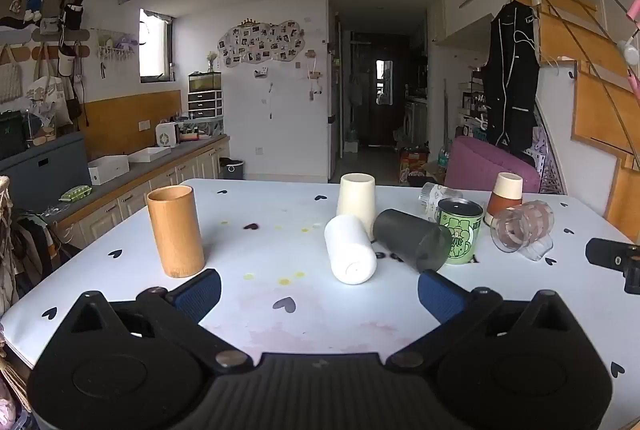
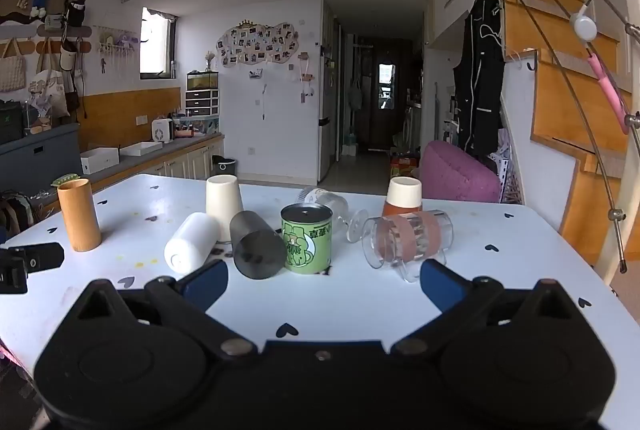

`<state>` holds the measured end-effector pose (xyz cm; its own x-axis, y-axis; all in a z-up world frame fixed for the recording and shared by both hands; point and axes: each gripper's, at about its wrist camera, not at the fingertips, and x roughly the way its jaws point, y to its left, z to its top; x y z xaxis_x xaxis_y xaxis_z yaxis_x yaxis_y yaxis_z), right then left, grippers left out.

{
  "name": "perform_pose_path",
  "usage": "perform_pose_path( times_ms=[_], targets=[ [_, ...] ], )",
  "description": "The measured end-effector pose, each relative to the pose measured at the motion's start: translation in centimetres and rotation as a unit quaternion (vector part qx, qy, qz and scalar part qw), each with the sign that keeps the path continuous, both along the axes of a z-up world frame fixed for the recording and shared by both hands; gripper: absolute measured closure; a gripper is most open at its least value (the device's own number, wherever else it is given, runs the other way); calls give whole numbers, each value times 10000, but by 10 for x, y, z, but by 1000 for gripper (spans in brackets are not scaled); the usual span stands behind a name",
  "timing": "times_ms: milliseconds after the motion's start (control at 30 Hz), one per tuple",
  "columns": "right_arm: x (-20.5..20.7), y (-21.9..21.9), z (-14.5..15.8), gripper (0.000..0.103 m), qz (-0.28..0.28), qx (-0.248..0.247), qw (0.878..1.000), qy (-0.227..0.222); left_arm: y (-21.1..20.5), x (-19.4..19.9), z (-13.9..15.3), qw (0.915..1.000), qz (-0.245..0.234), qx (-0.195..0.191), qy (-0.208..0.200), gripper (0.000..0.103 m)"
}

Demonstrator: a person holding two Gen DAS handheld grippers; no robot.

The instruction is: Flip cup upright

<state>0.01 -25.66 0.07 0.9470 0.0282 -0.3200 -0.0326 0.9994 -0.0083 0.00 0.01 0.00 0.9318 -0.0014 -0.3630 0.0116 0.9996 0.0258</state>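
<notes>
The table [image 1: 280,314] spread beneath both grippers, white with small black hearts. The left gripper [image 1: 319,284] stood wide apart and empty, as did the right gripper [image 2: 324,276]. Ahead of the left gripper's left finger stood an upright bamboo cup [image 1: 175,231]. Just beyond its gap a white cup [image 1: 350,249] lay on its side, touching a toppled dark grey cup [image 1: 412,240]. Ahead of the right gripper stood a green tin [image 2: 307,238]; beyond its right finger lay a clear cup [image 2: 408,239].
</notes>
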Motion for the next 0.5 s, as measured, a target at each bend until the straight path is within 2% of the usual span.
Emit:
perform_pose_path(
  times_ms=[500],
  targets=[
    [-1, 0, 0, 0, -13, 21, 10000, -1, 0, -1, 1, 10000, -11, 6, 17, 0]
  ],
)
